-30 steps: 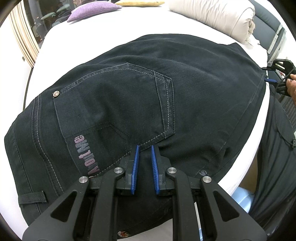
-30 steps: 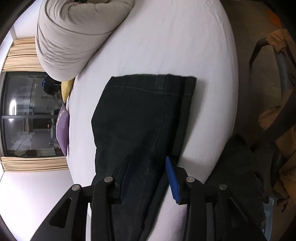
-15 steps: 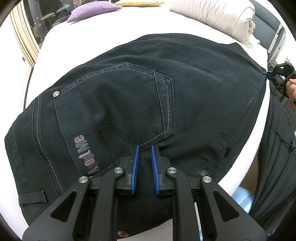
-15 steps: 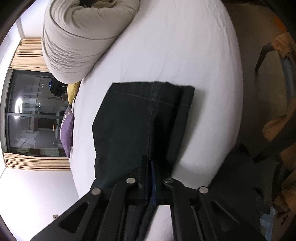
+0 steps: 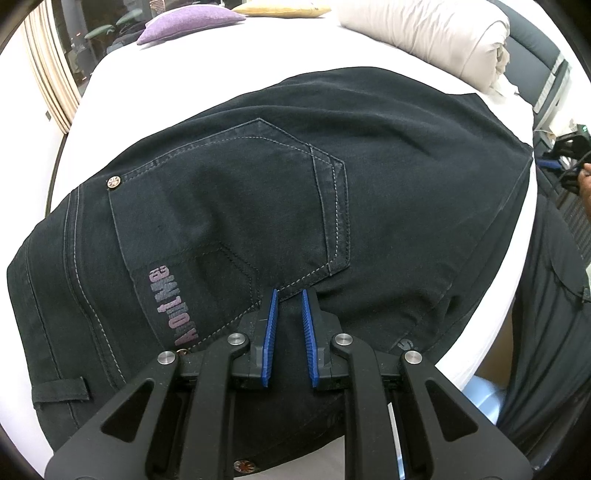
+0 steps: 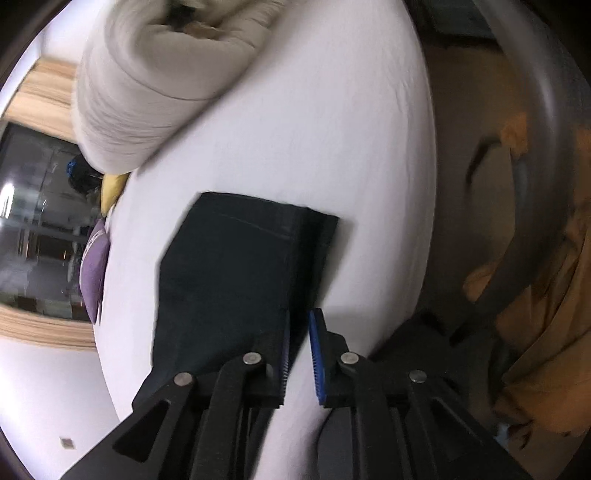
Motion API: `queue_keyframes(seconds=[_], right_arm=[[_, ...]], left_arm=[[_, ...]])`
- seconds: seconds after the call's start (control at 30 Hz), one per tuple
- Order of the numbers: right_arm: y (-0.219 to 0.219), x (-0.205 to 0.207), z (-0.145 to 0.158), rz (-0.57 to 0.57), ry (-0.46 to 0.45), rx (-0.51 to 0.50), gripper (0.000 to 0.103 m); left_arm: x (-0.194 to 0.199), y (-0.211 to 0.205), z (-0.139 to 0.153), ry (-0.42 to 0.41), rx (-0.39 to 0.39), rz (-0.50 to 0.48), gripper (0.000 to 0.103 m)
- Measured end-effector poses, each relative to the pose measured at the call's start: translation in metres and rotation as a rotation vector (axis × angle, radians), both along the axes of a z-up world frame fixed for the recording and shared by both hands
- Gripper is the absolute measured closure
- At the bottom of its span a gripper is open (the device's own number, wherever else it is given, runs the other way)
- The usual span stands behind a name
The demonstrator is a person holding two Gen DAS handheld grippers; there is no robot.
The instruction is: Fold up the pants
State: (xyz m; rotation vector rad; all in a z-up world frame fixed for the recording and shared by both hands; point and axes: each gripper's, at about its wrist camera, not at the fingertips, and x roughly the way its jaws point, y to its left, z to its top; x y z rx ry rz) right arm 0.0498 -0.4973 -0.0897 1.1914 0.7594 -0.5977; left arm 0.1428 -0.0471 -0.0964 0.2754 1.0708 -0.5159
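Dark navy jeans [image 5: 295,206] lie flat on a white bed [image 5: 155,103], back pocket up, waistband at the left. My left gripper [image 5: 287,295] rests on the jeans below the pocket, jaws narrowly apart with denim between them. In the right wrist view the leg ends [image 6: 236,266] lie folded on the sheet. My right gripper [image 6: 299,317] sits at the leg's right edge, jaws a little apart, nothing clamped. The right gripper also shows at the far right of the left wrist view [image 5: 565,155].
A rolled beige duvet [image 5: 436,33] lies at the head of the bed, also in the right wrist view [image 6: 155,74]. Purple [image 5: 184,18] and yellow [image 5: 280,8] cushions sit far back. The bed edge [image 5: 517,258] drops off at right, where dark clothing stands.
My right gripper closed on the leg edge half a second ago, then opened and let it go; the view shifted and blurred. My left gripper has not moved.
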Motion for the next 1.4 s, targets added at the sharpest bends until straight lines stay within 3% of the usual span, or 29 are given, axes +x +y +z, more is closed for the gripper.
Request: queue_keyframes(seconds=[0.03, 0.1, 0.17, 0.23, 0.5, 0.77, 0.83, 0.87, 0.9, 0.97, 1.13, 1.3, 1.37, 1.4], right_arm=[[0.007, 0.004, 0.006, 0.054, -0.023, 0.013, 0.079], [0.036, 0.014, 0.01, 0.186, -0.088, 0.109, 0.058], [0.071, 0.024, 0.006, 0.309, -0.149, 0.222, 0.052], [0.1, 0.031, 0.0, 0.364, -0.172, 0.292, 0.048], [0.177, 0.062, -0.042, 0.51, -0.102, 0.464, 0.048], [0.181, 0.069, -0.046, 0.524, -0.121, 0.511, 0.051], [0.184, 0.072, -0.048, 0.537, -0.128, 0.514, 0.057], [0.185, 0.073, -0.05, 0.544, -0.135, 0.51, 0.071], [0.185, 0.075, -0.054, 0.549, -0.129, 0.502, 0.092], [0.186, 0.073, -0.057, 0.561, -0.104, 0.483, 0.099], [0.187, 0.053, -0.051, 0.605, -0.076, 0.409, 0.101], [0.183, 0.051, -0.061, 0.588, -0.079, 0.449, 0.101], [0.182, 0.052, -0.058, 0.599, -0.078, 0.464, 0.09], [0.179, 0.051, -0.052, 0.611, -0.06, 0.462, 0.076]], left_arm=[[0.0, 0.001, 0.0, -0.001, -0.001, 0.0, 0.089], [0.0, 0.003, 0.001, 0.0, -0.005, -0.001, 0.089], [0.0, 0.004, 0.002, 0.001, -0.007, -0.002, 0.089], [0.0, 0.005, 0.003, 0.001, -0.008, -0.003, 0.089], [0.0, 0.015, 0.005, 0.005, -0.04, 0.006, 0.089], [0.0, 0.02, 0.008, 0.009, -0.045, 0.002, 0.089], [0.0, 0.019, 0.008, 0.01, -0.044, 0.002, 0.089], [0.0, 0.019, 0.009, 0.01, -0.043, 0.002, 0.089], [0.001, 0.019, 0.009, 0.011, -0.041, 0.0, 0.089], [0.001, 0.017, 0.009, 0.017, -0.037, -0.003, 0.089], [-0.002, 0.021, 0.012, 0.035, -0.036, -0.017, 0.089], [-0.004, 0.02, 0.014, 0.032, -0.03, -0.01, 0.089], [-0.006, 0.019, 0.018, 0.037, -0.035, -0.001, 0.089], [-0.007, 0.018, 0.021, 0.037, -0.034, -0.002, 0.089]])
